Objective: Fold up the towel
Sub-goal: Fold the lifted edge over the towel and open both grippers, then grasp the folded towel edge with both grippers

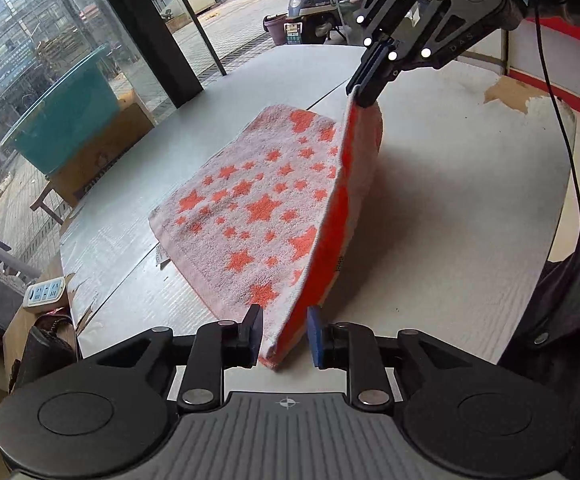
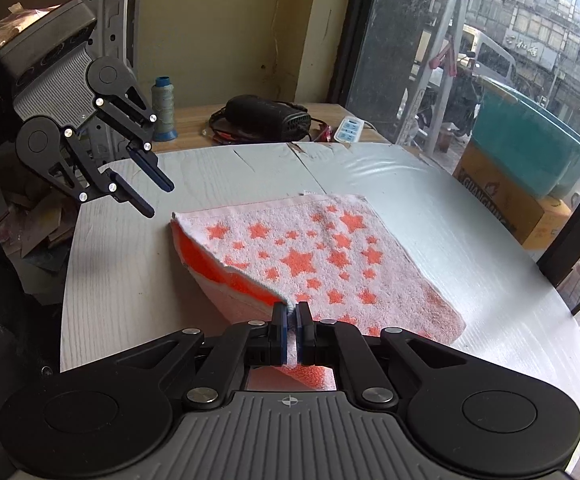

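Left wrist view: we start at the far left, outside the glass, where a big green tub sits on a cardboard box. We cannot see what is inside either one. Low down on the left, a white power strip rests on another brown box.

In the middle, the towel lies on the white table. It is pale with orange stars, and its underside is bright orange. Our left gripper has its fingers spread apart, with the near towel corner sitting loose between them.

Further right, our right gripper pinches the far corner of the towel and holds that edge up off the table, so the orange side shows.

In the right wrist view, a spool of thread and a black bag sit on a wooden ledge behind the table.
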`<state>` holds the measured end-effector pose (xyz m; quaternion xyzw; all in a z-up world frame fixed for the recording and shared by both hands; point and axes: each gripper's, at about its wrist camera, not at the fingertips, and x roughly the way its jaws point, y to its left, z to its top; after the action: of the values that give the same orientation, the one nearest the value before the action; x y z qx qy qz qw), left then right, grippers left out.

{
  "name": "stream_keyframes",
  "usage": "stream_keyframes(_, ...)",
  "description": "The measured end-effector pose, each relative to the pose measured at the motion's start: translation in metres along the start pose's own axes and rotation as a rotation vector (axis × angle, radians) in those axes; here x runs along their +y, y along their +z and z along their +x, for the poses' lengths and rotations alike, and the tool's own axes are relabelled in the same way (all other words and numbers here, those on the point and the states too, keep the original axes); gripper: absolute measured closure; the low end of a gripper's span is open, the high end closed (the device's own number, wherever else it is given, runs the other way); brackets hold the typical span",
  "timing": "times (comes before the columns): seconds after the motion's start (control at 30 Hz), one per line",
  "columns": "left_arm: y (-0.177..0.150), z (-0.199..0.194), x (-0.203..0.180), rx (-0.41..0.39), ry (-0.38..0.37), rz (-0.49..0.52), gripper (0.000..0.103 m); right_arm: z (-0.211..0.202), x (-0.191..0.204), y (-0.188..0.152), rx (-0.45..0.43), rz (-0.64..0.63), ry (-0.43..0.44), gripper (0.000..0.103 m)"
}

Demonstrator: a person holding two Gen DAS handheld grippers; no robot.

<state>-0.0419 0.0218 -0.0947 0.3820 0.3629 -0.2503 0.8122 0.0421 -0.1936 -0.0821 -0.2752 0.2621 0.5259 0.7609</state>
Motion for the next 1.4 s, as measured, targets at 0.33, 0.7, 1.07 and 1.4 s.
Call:
stream_keyframes(0.33, -0.001, 0.039, -0.018, 0.126, 0.09, 0.187, 0.077, -0.01, -0.009, 0.002, -0.039, 0.064, 0.01, 0.099)
stream_keyframes(0.7, 0.003, 0.046, -0.019, 0.146, 0.081, 0.24, 0.094, -0.01, -0.009, 0.001, -0.027, 0.058, 0.026, 0.098)
stream_keyframes(1.07, 0.005, 0.044, 0.014, 0.095, -0.052, 0.057, 0.097, -0.009, 0.032, -0.037, 0.068, -0.245, -0.094, 0.052)
stream_keyframes(1.4, 0.012, 0.04, 0.034, 0.059, -0.103, -0.062, 0.097, 0.028, 0.087, -0.073, 0.191, -0.616, -0.128, 0.03)
